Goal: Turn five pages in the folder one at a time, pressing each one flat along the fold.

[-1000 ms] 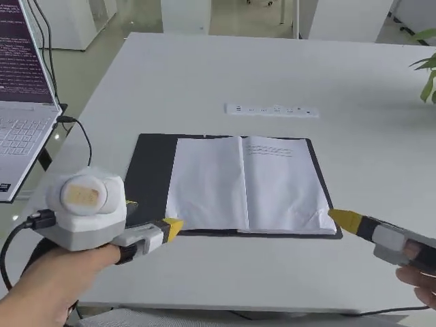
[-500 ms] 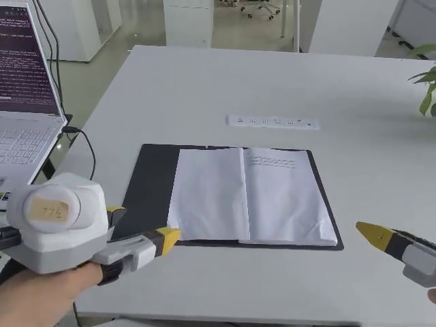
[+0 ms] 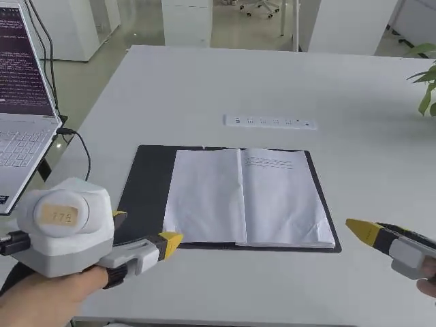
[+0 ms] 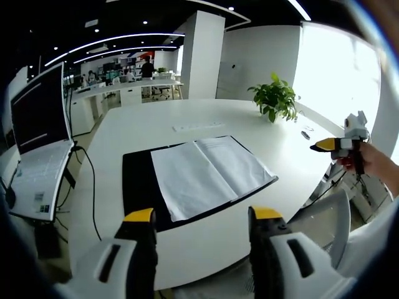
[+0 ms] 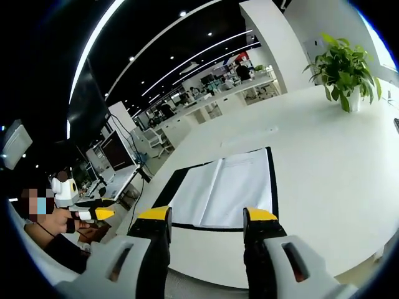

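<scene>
The folder (image 3: 272,197) lies open and flat near the front edge of the white table (image 3: 204,75), its black cover under white pages. A strip of bare cover shows at the left, and a few lines of print sit at the top of the right-hand page. The pages look level on both sides of the fold, and nothing touches them. The left gripper (image 4: 203,215) is held low off the folder's near left corner. Its yellow-tipped jaws are apart and hold nothing, and its own view shows the folder well ahead of them. The right gripper (image 5: 207,214) hovers off the near right corner, clear of the cover, jaws likewise spread and empty. In the head view, its yellow tip points in toward the folder. Beyond the folder a white power strip (image 3: 270,122) lies roughly parallel to its far edge, apart from it. An open laptop (image 3: 17,129) stands at the left beside the table, with a black cable (image 3: 83,146) looping from it. A green plant (image 3: 428,75) shows at the far right.
</scene>
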### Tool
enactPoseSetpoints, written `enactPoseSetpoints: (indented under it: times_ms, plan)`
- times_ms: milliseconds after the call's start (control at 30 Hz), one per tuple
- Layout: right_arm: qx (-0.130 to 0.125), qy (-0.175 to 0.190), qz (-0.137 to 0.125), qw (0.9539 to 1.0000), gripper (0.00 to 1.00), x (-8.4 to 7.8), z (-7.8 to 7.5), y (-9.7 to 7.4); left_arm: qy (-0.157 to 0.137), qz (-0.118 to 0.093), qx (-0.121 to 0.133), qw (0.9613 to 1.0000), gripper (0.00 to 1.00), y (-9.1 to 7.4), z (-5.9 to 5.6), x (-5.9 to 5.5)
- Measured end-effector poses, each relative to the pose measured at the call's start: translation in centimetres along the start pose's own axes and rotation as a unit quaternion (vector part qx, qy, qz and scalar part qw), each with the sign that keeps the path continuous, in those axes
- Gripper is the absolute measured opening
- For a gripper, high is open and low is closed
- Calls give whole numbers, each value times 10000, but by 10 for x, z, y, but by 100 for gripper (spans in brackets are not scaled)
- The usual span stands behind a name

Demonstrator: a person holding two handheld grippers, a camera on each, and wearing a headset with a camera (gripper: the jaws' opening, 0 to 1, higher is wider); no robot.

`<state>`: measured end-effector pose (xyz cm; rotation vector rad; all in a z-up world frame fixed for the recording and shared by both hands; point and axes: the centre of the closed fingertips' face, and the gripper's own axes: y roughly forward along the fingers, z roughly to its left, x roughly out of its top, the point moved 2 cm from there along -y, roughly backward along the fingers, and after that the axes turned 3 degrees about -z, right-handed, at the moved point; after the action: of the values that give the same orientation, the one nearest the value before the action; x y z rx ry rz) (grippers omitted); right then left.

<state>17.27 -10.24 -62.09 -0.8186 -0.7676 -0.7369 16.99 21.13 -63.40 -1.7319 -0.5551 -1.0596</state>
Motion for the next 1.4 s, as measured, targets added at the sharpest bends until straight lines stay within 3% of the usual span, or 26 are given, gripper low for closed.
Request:
enactPoseSetpoints:
  times_ms: [167, 367, 567, 700, 967, 1133, 1400]
  plan:
    - [-1, -14, 76, 10000, 43, -5, -7, 9, 39, 51, -52, 10000, 59, 19, -8, -7]
    - [10, 66, 62, 10000, 42, -12, -18, 17, 143, -2, -270, 9995, 59, 53, -27, -14]
    - [-5, 259, 22, 9997, 42, -20, -33, 23, 426, -84, -630, 9971, 59, 100, -60, -17]
    - [-46, 399, 54, 9992, 41, -28, -44, 27, 576, -20, -799, 9951, 58, 130, -81, -19]
    - [-78, 465, -34, 9989, 38, -37, -58, 35, 1008, -181, -905, 9906, 57, 176, -111, -17]
    - [-101, 540, -28, 9985, 37, -44, -67, 42, 1043, -233, -935, 9899, 60, 207, -128, -19]
    - [-149, 592, -95, 9981, 35, -51, -82, 55, 1212, -271, -884, 9883, 62, 246, -146, -27]
